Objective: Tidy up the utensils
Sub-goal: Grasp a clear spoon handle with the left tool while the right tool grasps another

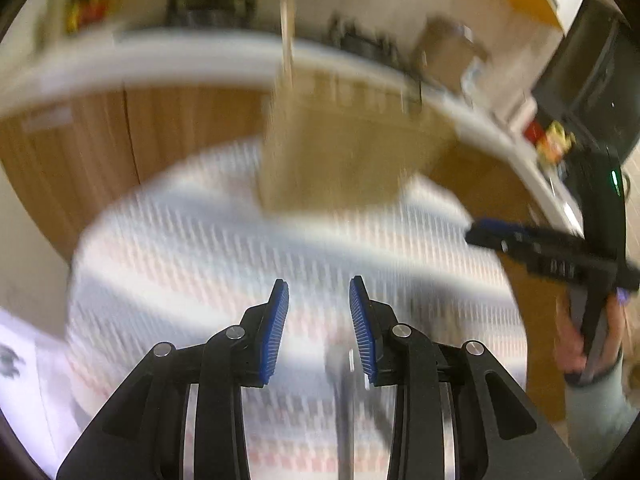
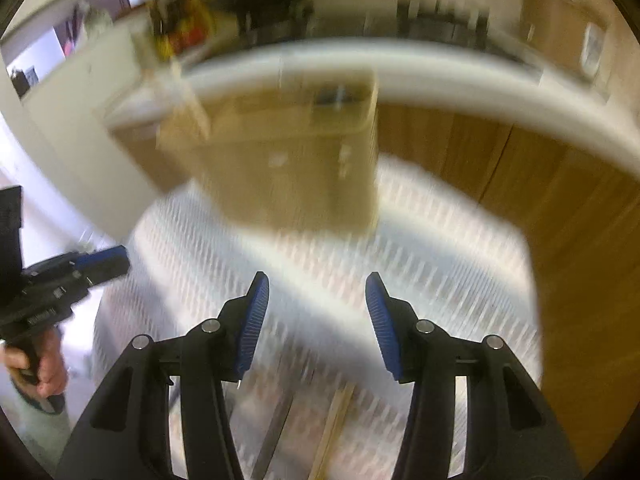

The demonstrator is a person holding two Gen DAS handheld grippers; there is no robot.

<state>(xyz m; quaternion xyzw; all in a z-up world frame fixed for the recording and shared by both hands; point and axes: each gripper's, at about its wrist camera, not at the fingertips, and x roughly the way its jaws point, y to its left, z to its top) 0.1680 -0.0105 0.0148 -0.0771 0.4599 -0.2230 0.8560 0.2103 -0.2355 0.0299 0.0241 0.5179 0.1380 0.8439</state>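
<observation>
Both views are motion-blurred. A tan wooden utensil box [image 1: 344, 160] stands at the far side of a table under a white patterned cloth [image 1: 200, 248]; a pale wooden stick [image 1: 287, 36] rises from its left part. The box also shows in the right wrist view [image 2: 292, 164]. My left gripper [image 1: 319, 294] is open and empty above the cloth; a grey metal utensil [image 1: 340, 392] lies below it. My right gripper [image 2: 317, 288] is open and empty; a grey utensil [image 2: 272, 440] and a wooden one [image 2: 334, 428] lie on the cloth beneath it. The right gripper also appears at the right of the left wrist view [image 1: 476, 232].
A white countertop [image 1: 180, 64] over wooden cabinet fronts [image 1: 100, 140] curves behind the table. Blurred clutter and a brown cardboard box [image 1: 452, 48] sit on it. The left gripper's body [image 2: 60, 280] is at the left edge of the right wrist view.
</observation>
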